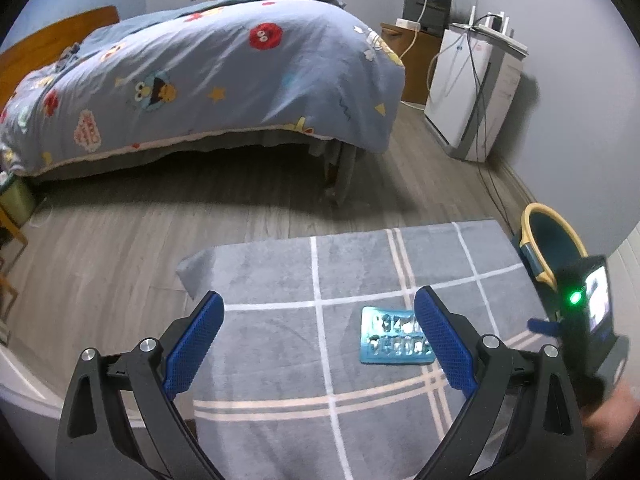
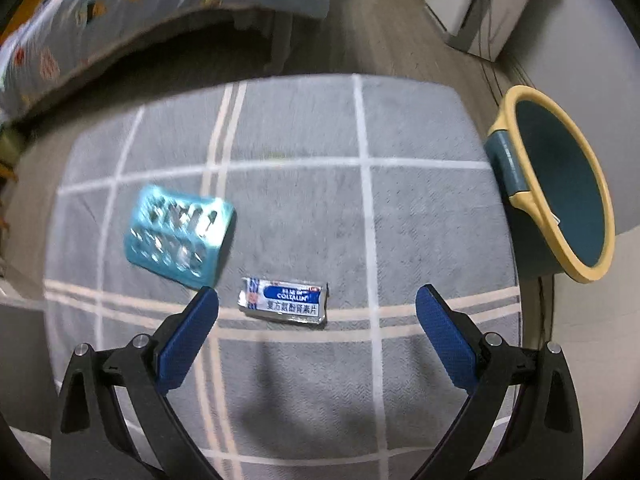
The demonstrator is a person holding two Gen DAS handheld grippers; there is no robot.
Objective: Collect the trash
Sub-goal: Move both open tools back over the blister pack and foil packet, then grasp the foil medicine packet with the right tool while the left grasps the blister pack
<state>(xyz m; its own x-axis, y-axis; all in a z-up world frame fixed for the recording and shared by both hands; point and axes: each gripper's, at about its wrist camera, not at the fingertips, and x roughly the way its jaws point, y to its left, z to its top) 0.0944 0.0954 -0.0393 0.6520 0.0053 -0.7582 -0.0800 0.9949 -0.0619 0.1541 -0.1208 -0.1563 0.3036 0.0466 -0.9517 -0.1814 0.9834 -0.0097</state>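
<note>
A teal blister pack (image 1: 394, 336) lies on the grey checked cloth (image 1: 352, 272), just left of my left gripper's right finger. My left gripper (image 1: 320, 344) is open and empty above the cloth. In the right wrist view the blister pack (image 2: 180, 236) lies to the left and a silver-and-blue medicine wrapper (image 2: 284, 300) lies between the tips of my right gripper (image 2: 318, 336), which is open and empty. A dark teal bin with a yellow rim (image 2: 560, 188) stands at the cloth's right edge; it also shows in the left wrist view (image 1: 548, 240). The right gripper's body (image 1: 592, 312) shows at far right.
A bed with a blue cartoon quilt (image 1: 208, 80) stands beyond the cloth across a wood floor (image 1: 120, 232). A white appliance (image 1: 472, 92) with cables stands by the wall at the back right, next to a wooden cabinet (image 1: 412, 64).
</note>
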